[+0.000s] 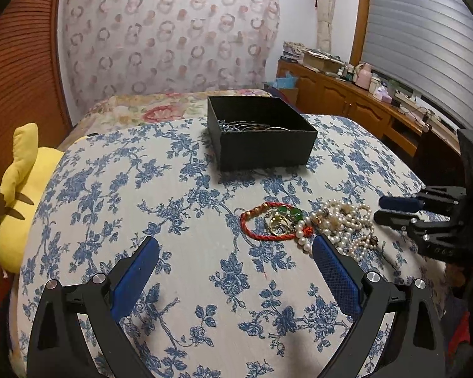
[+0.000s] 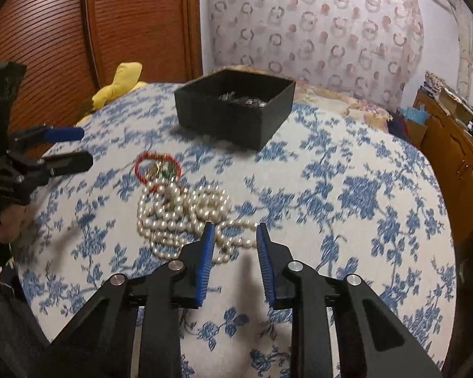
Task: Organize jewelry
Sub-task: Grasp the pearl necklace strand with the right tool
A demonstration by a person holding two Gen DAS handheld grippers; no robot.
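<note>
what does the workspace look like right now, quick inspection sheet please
surface: blue floral cloth, soft, bed-like.
job's things: open black box with some jewelry inside; red cord bracelet, gold and green pieces, pearl strands piled loose on the cloth.
clutter: yellow plush toy at the cloth's edge.
grippers: left gripper open, empty; right gripper partly open, a pearl strand between the jaws, pads not seen pressing it.
cables: thin wires on the far sideboard, hard to make out.
surroundings: patterned curtain, wooden wardrobe, window shutter.
</note>
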